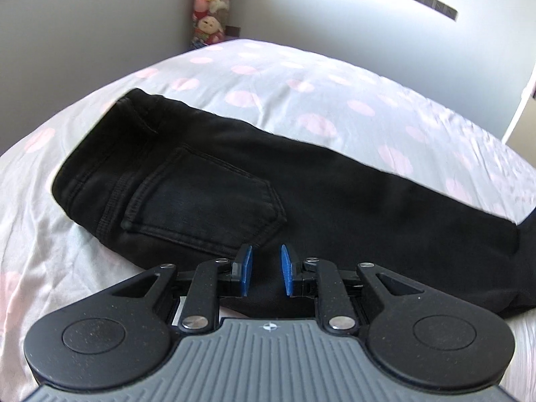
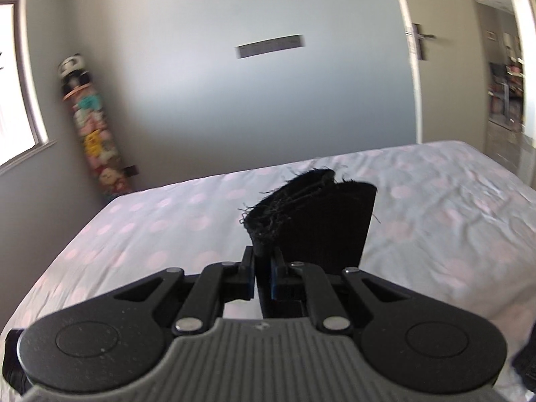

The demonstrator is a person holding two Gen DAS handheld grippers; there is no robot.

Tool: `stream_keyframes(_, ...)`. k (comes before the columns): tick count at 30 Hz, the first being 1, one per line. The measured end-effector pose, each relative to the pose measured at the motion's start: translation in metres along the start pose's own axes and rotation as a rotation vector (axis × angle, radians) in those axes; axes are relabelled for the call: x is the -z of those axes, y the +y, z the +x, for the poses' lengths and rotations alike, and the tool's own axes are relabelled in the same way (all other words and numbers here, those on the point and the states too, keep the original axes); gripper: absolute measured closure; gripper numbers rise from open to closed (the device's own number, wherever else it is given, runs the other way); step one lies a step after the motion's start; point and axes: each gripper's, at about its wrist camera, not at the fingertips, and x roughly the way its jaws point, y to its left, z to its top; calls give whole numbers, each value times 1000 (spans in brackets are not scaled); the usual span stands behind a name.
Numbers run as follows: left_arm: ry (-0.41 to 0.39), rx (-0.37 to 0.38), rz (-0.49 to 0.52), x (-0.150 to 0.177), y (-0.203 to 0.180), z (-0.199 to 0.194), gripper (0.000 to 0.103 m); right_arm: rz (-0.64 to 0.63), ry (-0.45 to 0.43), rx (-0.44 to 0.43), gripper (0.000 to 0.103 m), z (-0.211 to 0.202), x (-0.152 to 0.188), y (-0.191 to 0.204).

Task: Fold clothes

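Note:
Black jeans [image 1: 254, 181] lie folded lengthwise on the bed [image 1: 301, 93], waistband at the left, back pocket facing up, legs running off to the right. My left gripper [image 1: 266, 269] is open and empty, hovering over the near edge of the jeans just below the pocket. My right gripper [image 2: 263, 273] is shut on the frayed leg cuffs of the jeans [image 2: 311, 221] and holds them up above the bed [image 2: 150, 227]. The rest of the jeans is hidden below the right gripper.
The bed has a white sheet with pink dots. Grey walls stand behind it. A tall column of plush toys [image 2: 93, 134] leans in the corner, also in the left wrist view [image 1: 209, 3]. A window [image 2: 13, 83] is at left and a doorway [image 2: 502, 67] at right.

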Motion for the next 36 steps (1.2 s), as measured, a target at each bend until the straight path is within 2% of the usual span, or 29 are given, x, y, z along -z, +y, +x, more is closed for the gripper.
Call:
stream_keyframes(5, 10, 15, -90, -1, 21, 2, 82, -128, 50, -70, 93, 19, 31, 82)
stream_keyframes(11, 23, 48, -157, -2, 36, 6, 82, -192, 178, -112, 93, 46, 100, 136)
stream_keyframes(19, 27, 90, -165, -2, 36, 8, 82, -359, 333, -132, 92, 66, 179, 167)
stream_keyframes(23, 31, 93, -153, -1, 35, 8, 82, -388, 402, -118, 91, 75, 210, 170)
stream_keyframes(25, 35, 94, -152, 0, 34, 8, 82, -401, 433, -118, 90, 81, 219, 170)
stream_keyframes(29, 45, 96, -136, 0, 30, 8, 80, -370, 468, -177, 65, 79, 218, 168)
stream_keyframes(31, 50, 97, -125, 1, 29, 7, 80, -357, 471, -226, 65, 71, 208, 165)
stream_keyframes(34, 54, 94, -117, 1, 28, 6, 80, -378, 405, -247, 65, 44, 183, 148)
stream_keyframes(36, 58, 85, -109, 1, 26, 6, 79, -372, 357, -221, 67, 34, 163, 127)
